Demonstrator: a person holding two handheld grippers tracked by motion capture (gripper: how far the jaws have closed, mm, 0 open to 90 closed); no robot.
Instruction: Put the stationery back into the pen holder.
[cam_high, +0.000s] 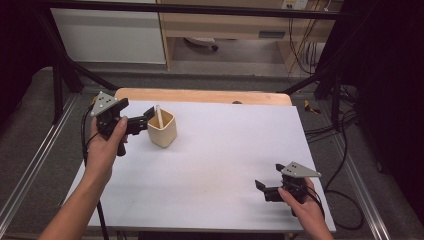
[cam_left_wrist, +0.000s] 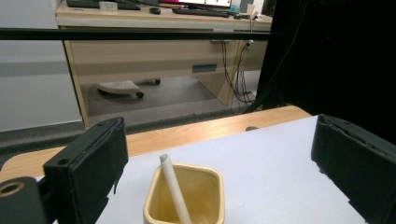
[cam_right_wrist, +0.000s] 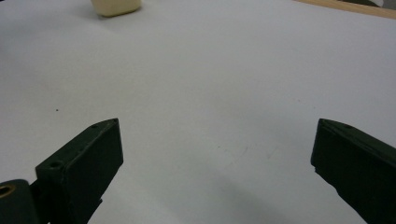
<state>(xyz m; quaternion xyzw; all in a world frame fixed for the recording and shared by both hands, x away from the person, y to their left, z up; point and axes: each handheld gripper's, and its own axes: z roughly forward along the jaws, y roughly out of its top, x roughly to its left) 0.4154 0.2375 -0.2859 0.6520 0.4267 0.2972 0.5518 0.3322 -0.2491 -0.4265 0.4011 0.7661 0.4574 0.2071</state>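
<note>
The left forearm (cam_high: 80, 200) comes in from the near left edge and angles up toward the far left, the left hand (cam_high: 105, 145) wrapped around the handle. The left gripper (cam_high: 146, 118) points right, jaws spread wide and holding nothing. At the near right, the right hand (cam_high: 305, 205) grips its handle low. The right gripper (cam_high: 261, 186) points left, jaws also wide apart with nothing between them. The two grippers sit well apart.

Bare forearms; 2 black grippers, left gripper (cam_high: 149, 114) and right gripper (cam_high: 260, 185), grey three-cornered plates, black cables.
</note>
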